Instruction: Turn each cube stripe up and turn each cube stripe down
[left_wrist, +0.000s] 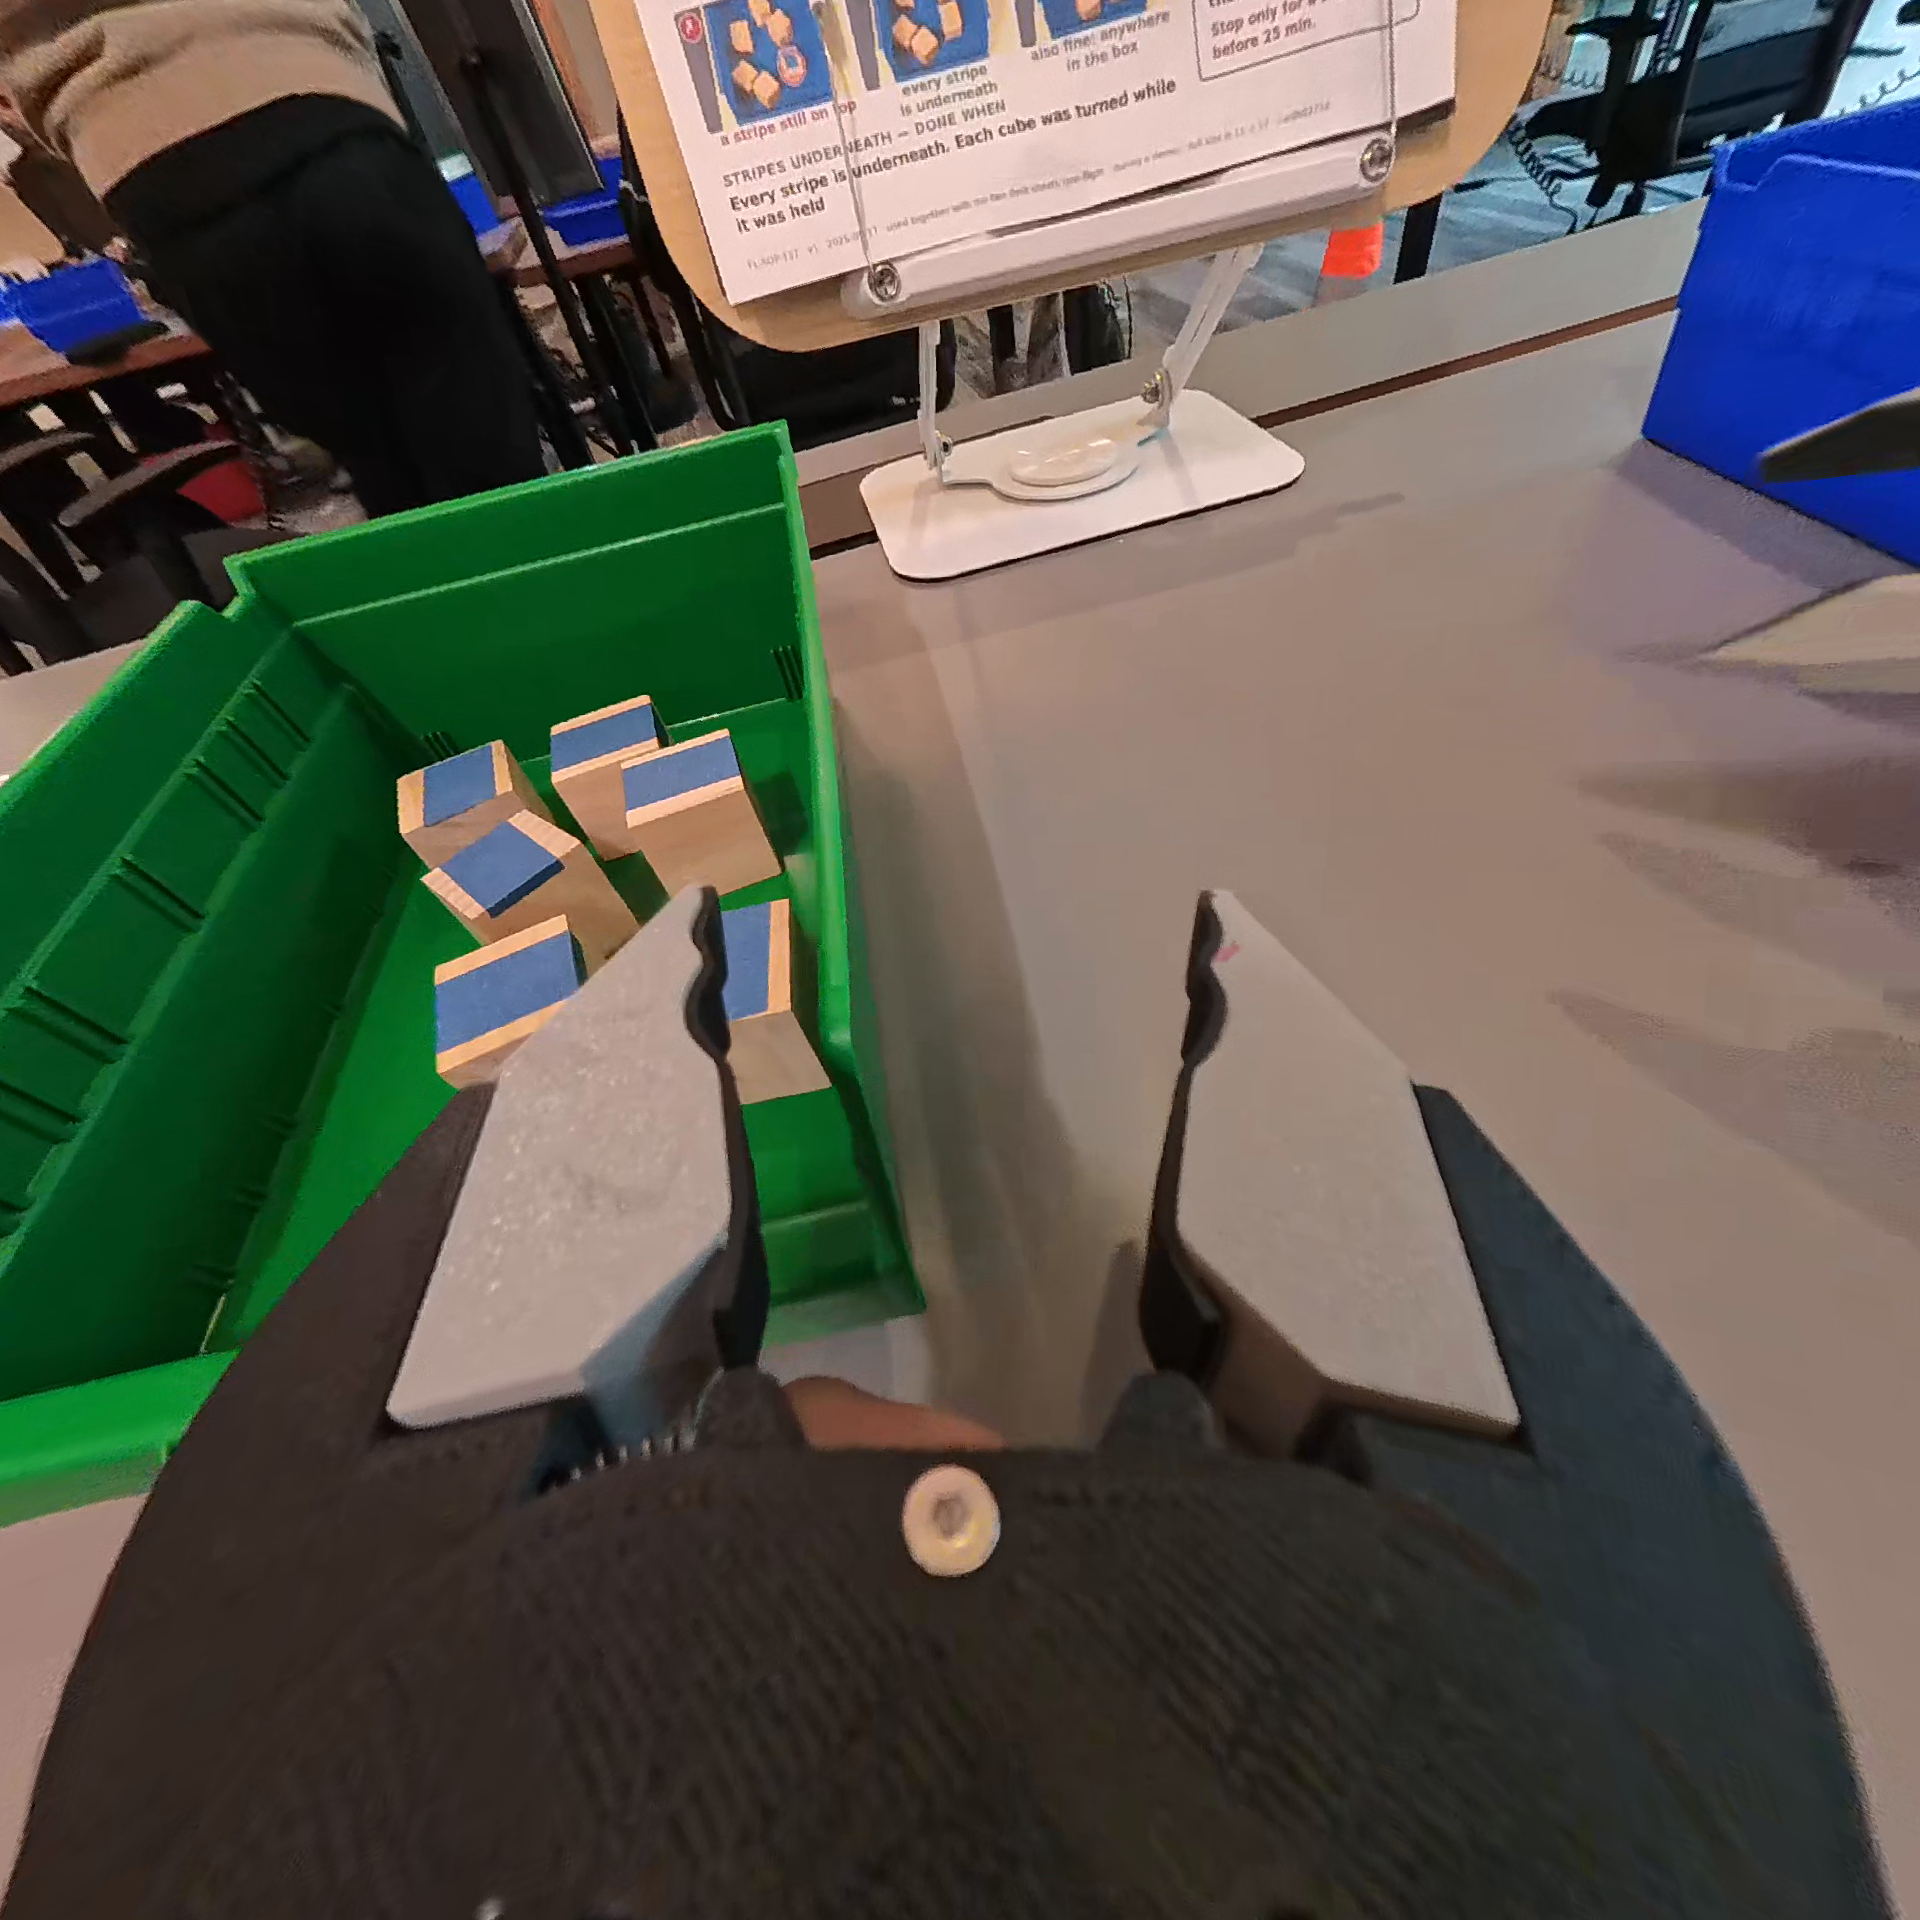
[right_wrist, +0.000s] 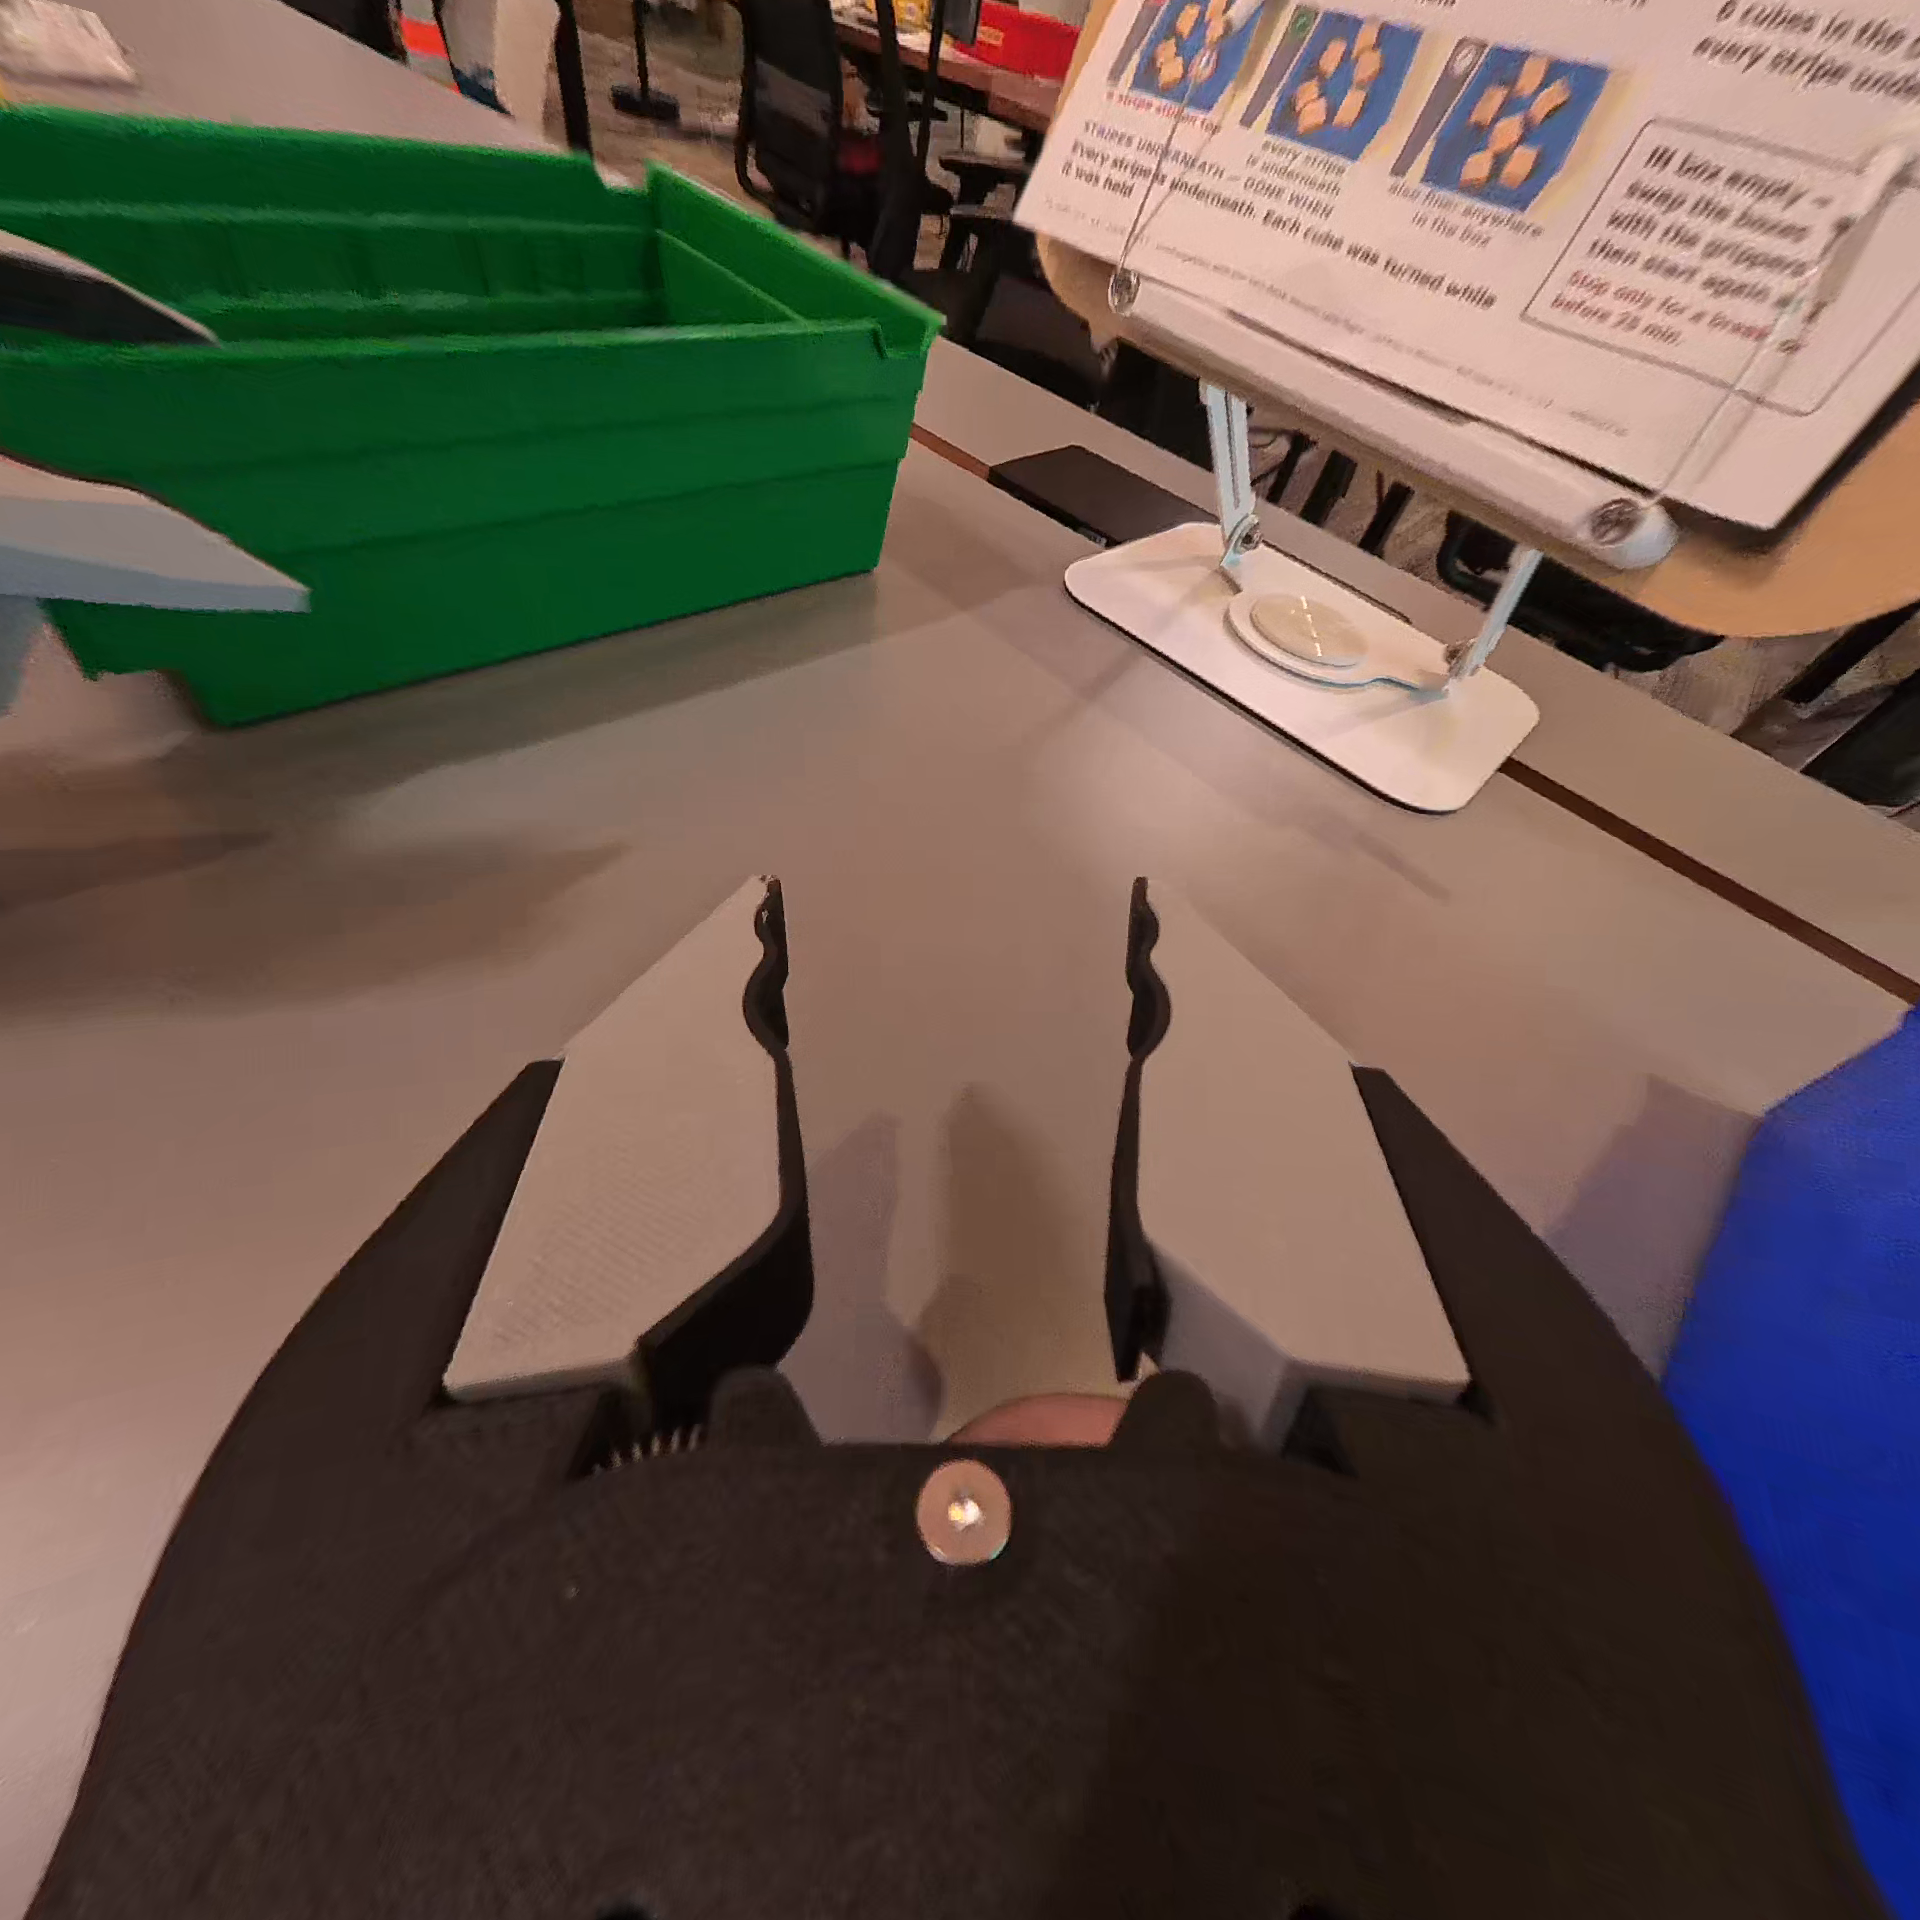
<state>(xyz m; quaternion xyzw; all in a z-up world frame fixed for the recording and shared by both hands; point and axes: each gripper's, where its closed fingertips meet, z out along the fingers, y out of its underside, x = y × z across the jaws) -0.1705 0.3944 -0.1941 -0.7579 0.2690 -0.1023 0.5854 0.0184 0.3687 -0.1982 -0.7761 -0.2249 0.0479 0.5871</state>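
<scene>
Hovering over grey table (left_wrist: 1299, 790), L gripper (left_wrist: 951, 914) has fingers apart, nothing between them. Its left finger (left_wrist: 603, 1122) overlaps the green bin (left_wrist: 187, 935) in view; right finger sits over bare table just beside bin's wall. Six cubes (left_wrist: 686, 800) lie in the bin's far end, bunched near the right wall, all w/ blue stripe up; two are partly hidden behind the finger. R gripper (right_wrist: 956, 894) also has fingers apart & empty, over bare table, well apart from the bin (right_wrist: 468, 499), which sits to its left. White stand (right_wrist: 1299, 644) w/ instruction sheet (right_wrist: 1455, 208) stands at table's far edge, between green bin & blue bin (left_wrist: 1808, 312). Blue bin at far right; contents can't tell. Person (left_wrist: 260, 208) stands behind the table, top left.
</scene>
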